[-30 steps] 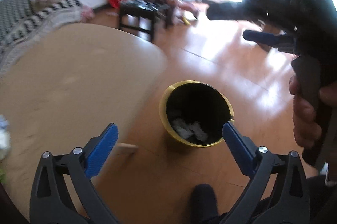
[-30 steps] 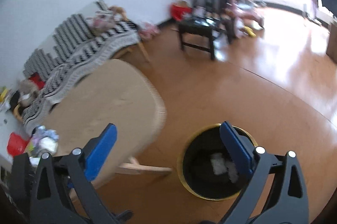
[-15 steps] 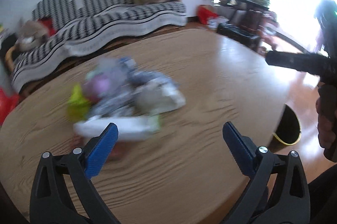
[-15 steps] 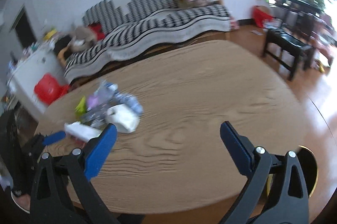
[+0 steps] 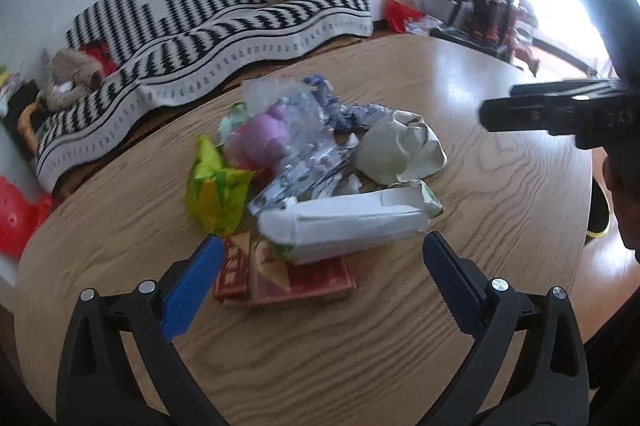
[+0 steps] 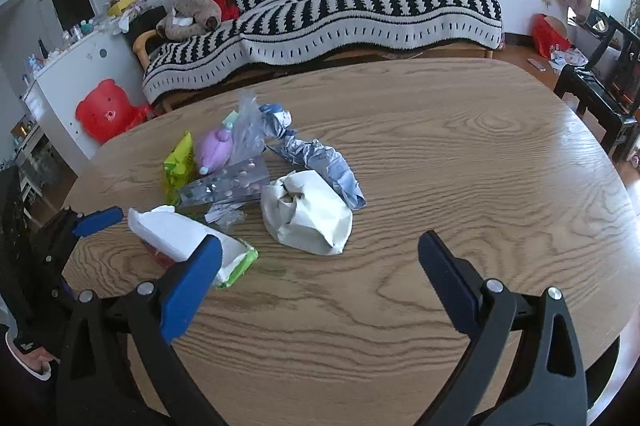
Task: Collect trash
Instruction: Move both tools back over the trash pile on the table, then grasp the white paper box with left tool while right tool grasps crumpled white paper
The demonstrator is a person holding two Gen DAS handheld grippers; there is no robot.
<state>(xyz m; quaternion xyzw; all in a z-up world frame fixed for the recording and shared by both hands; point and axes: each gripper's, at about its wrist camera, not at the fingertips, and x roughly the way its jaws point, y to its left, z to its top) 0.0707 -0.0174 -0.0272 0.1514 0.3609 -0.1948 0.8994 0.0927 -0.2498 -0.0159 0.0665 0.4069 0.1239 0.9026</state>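
Hovering over the table (image 5: 500,194), the left gripper (image 5: 320,274) gapes wide and holds nothing; the white carton (image 5: 344,222) lies just beyond its tips at 12 o'clock on a red box (image 5: 304,282). The right gripper (image 6: 320,266) is likewise wide and empty, with crumpled paper (image 6: 308,214) at its 12 o'clock and the yellow wrapper (image 6: 178,166) at 10.

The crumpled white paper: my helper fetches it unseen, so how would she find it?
On the oval wooden table, find the trash pile. The crumpled white paper lies at its right edge, beside the blue foil wrapper. It is the only rounded white wad; the white carton is flat-sided.
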